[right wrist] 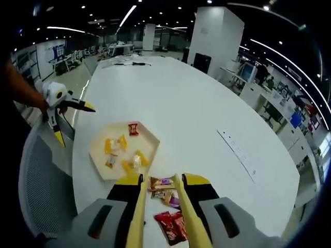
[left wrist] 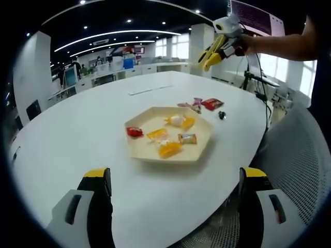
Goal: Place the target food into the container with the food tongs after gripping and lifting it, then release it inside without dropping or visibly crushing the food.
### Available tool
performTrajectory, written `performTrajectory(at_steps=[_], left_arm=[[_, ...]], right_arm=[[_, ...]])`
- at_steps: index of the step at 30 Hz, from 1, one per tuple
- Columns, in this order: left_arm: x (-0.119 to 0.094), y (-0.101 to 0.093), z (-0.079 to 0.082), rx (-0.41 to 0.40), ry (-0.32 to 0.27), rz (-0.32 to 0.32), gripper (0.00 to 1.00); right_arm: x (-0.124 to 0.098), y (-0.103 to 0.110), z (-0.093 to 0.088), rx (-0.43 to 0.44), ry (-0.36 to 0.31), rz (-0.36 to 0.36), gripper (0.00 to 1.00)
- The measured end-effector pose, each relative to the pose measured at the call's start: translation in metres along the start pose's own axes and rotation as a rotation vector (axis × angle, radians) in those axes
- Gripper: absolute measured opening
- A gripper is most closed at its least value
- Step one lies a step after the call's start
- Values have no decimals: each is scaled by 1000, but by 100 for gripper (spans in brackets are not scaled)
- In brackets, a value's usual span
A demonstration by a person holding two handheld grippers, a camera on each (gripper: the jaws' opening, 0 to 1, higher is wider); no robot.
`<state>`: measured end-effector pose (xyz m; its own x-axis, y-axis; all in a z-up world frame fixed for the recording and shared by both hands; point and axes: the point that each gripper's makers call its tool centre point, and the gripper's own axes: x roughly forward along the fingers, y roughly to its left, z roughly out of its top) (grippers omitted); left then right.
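tongs [right wrist: 159, 217] being held slightly parted in right gripper [right wrist: 161, 187], nothing gripped | wrapped snacks [right wrist: 164, 190] lying under tips, near tray [right wrist: 99, 154] | left gripper [left wrist: 173, 181] being held wide open

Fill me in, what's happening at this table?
A person holds a gripper in each hand over a white table. The right gripper holds yellow tongs above loose snack packets beside a hexagonal tray that already has several wrapped snacks in it. The tongs hold nothing yet. The left gripper is open and empty, facing the tray.
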<state>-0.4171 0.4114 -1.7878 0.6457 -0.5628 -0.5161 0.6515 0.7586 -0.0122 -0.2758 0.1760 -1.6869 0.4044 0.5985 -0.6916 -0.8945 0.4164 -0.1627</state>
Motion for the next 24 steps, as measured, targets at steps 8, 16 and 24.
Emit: performTrajectory(at_steps=[8, 16, 24], left_arm=[[1, 0, -1, -2, 5, -3, 99], [1, -1, -3, 0, 11, -7, 99], [1, -1, -2, -1, 11, -5, 99]], right_arm=[[4, -4, -3, 17, -14, -5, 29], [15, -7, -10, 36, -25, -13, 29], [24, -7, -20, 43, -17, -15, 29]])
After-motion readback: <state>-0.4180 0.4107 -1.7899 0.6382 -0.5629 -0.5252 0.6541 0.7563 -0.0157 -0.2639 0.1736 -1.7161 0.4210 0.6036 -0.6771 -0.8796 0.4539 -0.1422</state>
